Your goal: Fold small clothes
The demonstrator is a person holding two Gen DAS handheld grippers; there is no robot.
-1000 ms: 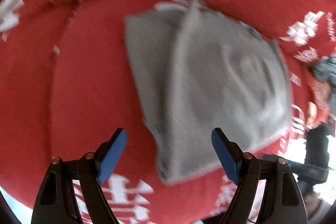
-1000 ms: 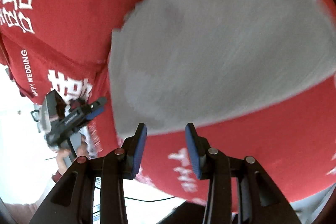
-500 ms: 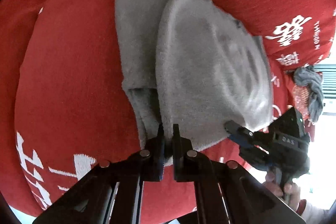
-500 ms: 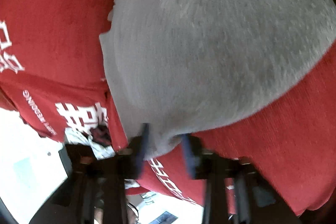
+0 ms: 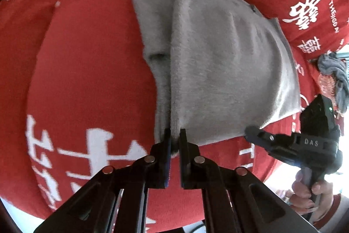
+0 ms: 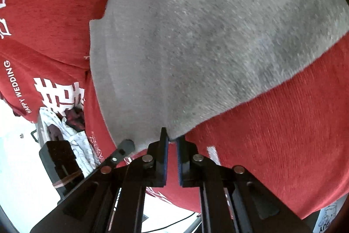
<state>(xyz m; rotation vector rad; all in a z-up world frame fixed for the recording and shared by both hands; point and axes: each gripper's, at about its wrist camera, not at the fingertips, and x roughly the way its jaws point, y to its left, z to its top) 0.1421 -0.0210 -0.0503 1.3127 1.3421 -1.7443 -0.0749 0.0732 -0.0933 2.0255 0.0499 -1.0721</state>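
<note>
A small grey fleece garment [image 5: 218,62] lies on a red cover with white lettering [image 5: 87,71]. My left gripper [image 5: 173,134] is shut on the garment's near edge, at a raised fold that runs away from me. My right gripper [image 6: 172,139] is shut on a near corner of the same garment [image 6: 207,36], which fills most of the right wrist view. The right gripper also shows in the left wrist view [image 5: 250,131] at the garment's right corner, and the left gripper's finger shows in the right wrist view [image 6: 125,144].
The red cover [image 6: 283,134] drapes over a rounded surface with its edge close below both grippers. A pile of grey and patterned clothes [image 5: 333,78] lies at the right. White and dark cloth [image 6: 65,123] lies at the lower left in the right wrist view.
Both grippers went from open above the garment to shut on its near edge. The edge is now pinched into a raised fold at the left gripper.
</note>
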